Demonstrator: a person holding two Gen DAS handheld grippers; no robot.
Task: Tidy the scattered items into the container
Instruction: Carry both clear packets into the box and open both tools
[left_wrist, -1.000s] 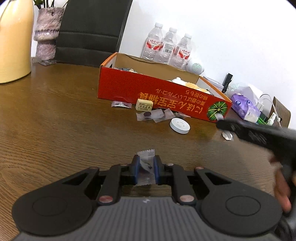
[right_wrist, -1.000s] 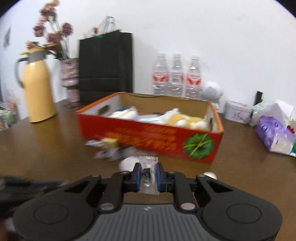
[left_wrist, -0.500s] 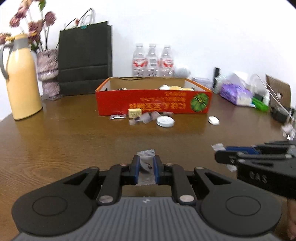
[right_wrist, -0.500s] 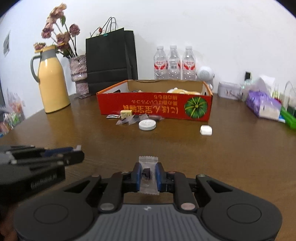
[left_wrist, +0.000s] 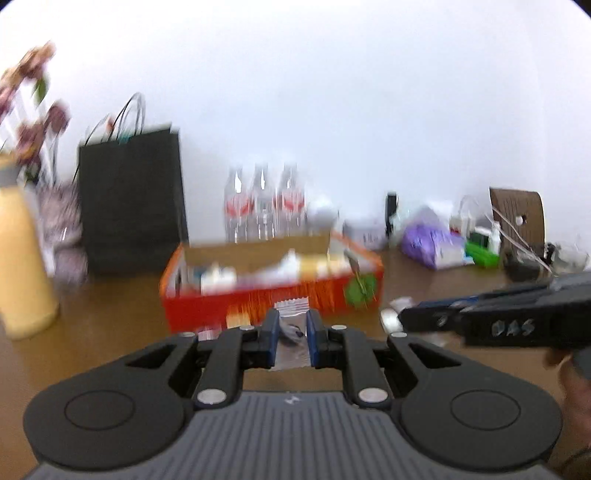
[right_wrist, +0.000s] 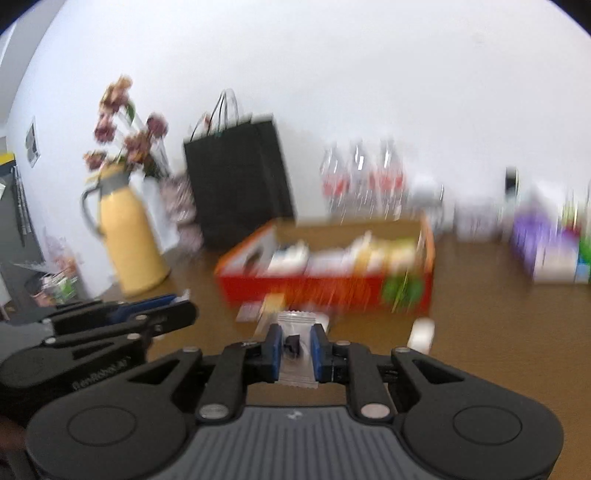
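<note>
While both views smear with blur, the left gripper (left_wrist: 291, 338) comes through sharp, its blue-padded jaws closed tight on a small clear crinkle-edged sachet with a dark lump inside (left_wrist: 291, 332), held clear of the brown wood-grain table (left_wrist: 110, 332). Over on the other side, the right gripper (right_wrist: 298, 349) is doing the same job, jaws clamped on a second clear sealed packet holding a small black piece (right_wrist: 295, 347), also off the tabletop. Ahead of both sits the long red cardboard box with a green pumpkin print on its front (left_wrist: 273, 295), open at the top and already loaded with pale and yellow packs, too blurred to name. A few loose bits lie on the table just in front of the box: a yellowish block (right_wrist: 273, 304) beside the red wall, and a small white rounded piece (right_wrist: 421, 334) off the box's right corner. Behind the box stand three clear water bottles with red labels (left_wrist: 264, 210), a black paper carrier bag (left_wrist: 131, 199), and a yellow jug with a grey collar (right_wrist: 127, 225). From the left wrist view, the right gripper reaches in from the right edge, a person's hand (left_wrist: 572, 380) beneath it.
</note>
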